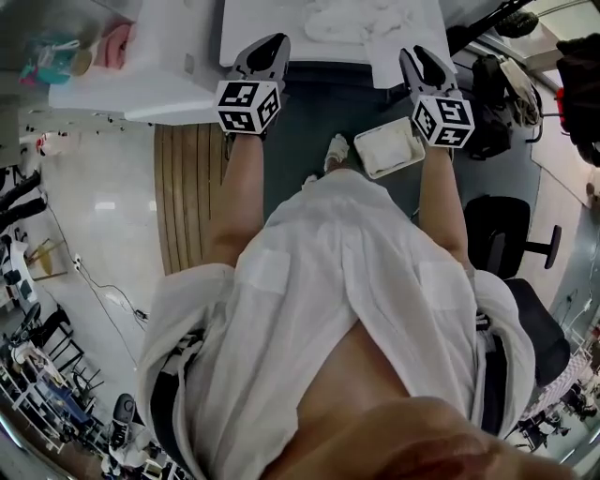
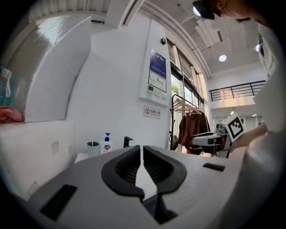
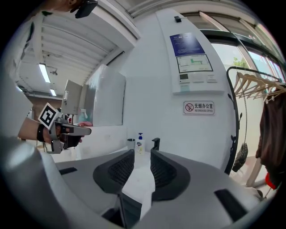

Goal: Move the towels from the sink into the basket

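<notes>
White towels [image 1: 361,23] bunched up in the sink [image 1: 412,33], far at the top of the head view, with neither gripper touching them. Down on the dark floor [image 1: 309,122], a white basket [image 1: 389,147], just below the right gripper [image 1: 419,58] and beside a foot [image 1: 336,150] in white. Left gripper [image 1: 270,44] and right gripper held out in front, side by side, pointing at the white counter [image 1: 244,37] near its front edge. On the left gripper, jaws pressed almost together with only a thin slit, nothing between them. On the right gripper, jaws a little apart and holding nothing — just the white counter seen through the gap. Past the jaws in both gripper views, on the counter by the white wall [image 2: 120,89]: a cup [image 3: 130,144], a soap bottle [image 3: 140,143] with a blue pump, and a black tap [image 3: 155,144]. Up on the wall, a small no-smoking sign [image 3: 199,108]. Off to the right, a rack [image 2: 181,105] with brown clothes [image 2: 192,127] hanging on it.
</notes>
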Motion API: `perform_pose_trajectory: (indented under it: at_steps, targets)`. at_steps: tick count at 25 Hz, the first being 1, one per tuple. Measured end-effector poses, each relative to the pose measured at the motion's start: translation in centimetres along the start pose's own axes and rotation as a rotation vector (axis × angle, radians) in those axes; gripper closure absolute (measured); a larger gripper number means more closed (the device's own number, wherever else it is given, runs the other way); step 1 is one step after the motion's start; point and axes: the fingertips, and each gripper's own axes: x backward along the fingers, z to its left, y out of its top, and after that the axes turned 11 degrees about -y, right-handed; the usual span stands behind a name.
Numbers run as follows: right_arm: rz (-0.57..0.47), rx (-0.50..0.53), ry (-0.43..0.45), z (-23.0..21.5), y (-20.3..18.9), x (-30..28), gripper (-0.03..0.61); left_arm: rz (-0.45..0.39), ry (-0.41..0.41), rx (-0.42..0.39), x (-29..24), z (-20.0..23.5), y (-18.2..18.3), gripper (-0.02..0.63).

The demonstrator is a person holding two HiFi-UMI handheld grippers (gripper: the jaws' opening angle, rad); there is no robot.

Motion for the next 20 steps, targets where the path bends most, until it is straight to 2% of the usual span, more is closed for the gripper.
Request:
perform_pose_trajectory:
  at_steps: [11, 20]
  targets:
    - [0.094, 0.026, 0.093, -1.1, -2.1, -13.0, 0.406, 0.057, 0.026, 0.011, -8.6, 7.3, -1.0, 0.599]
    - [0.179, 0.058, 0.177, -1.4, -4.8, -20.5, 0.365, 0.094, 0.029, 0.038, -14.3, 10.5, -2.8, 0.595]
